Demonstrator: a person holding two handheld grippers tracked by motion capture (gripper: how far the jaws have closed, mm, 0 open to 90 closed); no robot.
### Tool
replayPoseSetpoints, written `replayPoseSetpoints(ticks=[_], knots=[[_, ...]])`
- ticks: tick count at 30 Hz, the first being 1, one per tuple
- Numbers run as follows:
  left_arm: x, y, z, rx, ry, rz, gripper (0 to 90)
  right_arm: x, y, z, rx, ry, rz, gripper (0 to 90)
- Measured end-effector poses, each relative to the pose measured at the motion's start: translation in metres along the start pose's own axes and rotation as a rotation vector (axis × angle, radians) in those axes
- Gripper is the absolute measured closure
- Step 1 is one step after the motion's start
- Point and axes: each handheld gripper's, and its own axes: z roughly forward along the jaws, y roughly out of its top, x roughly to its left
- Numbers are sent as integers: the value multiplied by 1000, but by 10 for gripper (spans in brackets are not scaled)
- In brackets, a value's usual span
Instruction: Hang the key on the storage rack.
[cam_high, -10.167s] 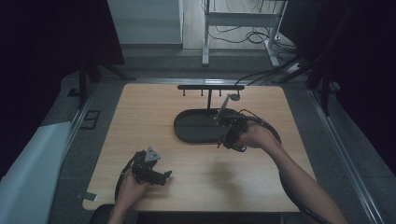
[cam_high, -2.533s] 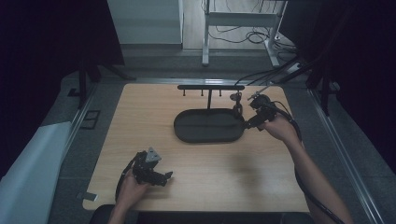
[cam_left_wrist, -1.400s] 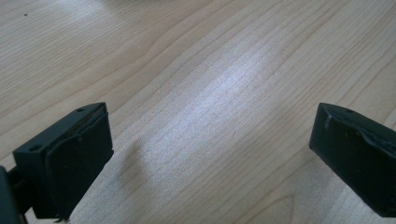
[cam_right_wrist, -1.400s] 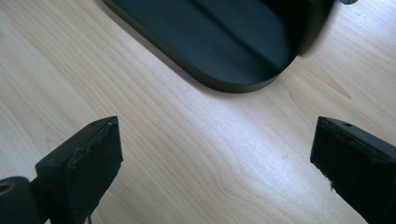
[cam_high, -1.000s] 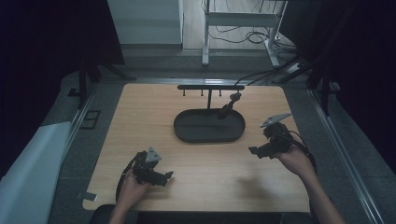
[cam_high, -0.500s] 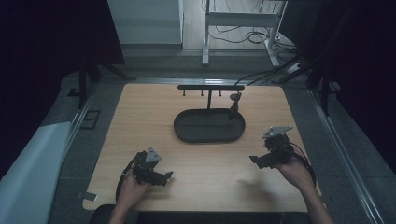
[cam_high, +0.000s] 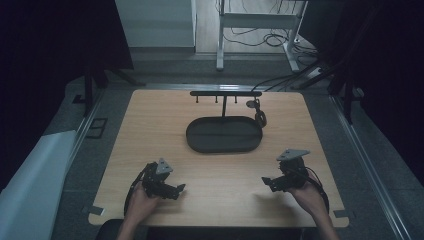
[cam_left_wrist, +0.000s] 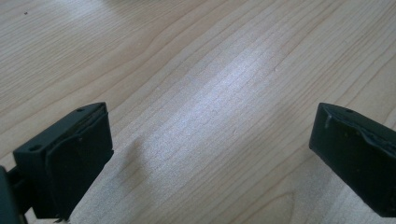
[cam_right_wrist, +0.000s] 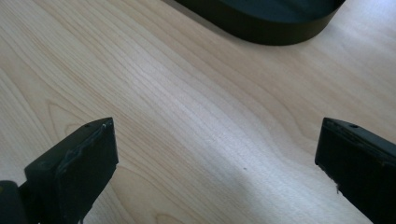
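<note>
A black oval tray (cam_high: 200, 142) stands at the middle of the wooden table, and its rim (cam_right_wrist: 261, 32) shows at the top of the right gripper view. Behind it rises a black T-shaped rack (cam_high: 225, 94) with small hooks. A dark looped object (cam_high: 258, 112) hangs from the rack's right end. My left gripper (cam_high: 179, 189) rests near the table's front left, open, with bare wood between its jaws (cam_left_wrist: 210, 140). My right gripper (cam_high: 266, 181) sits at the front right, open over bare wood (cam_right_wrist: 215, 154).
The wooden table (cam_high: 150, 130) has free room in front of the tray. Cables and a white stand's legs (cam_high: 220, 45) lie on the floor beyond the far edge. A white sheet (cam_high: 30, 185) lies to the table's left.
My right gripper left the rack's right end, where the looped object now hangs, and drew back to the table's front right. The left gripper stayed put.
</note>
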Motion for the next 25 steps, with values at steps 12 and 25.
replayPoseSetpoints(ticks=[12,25], knots=[[-1,0,0,3,0,7,0,10,-25,25,-7,-10,6,0],[-2,2,2,7,-3,13,0,21,-31,37,22,-6,-40,0]])
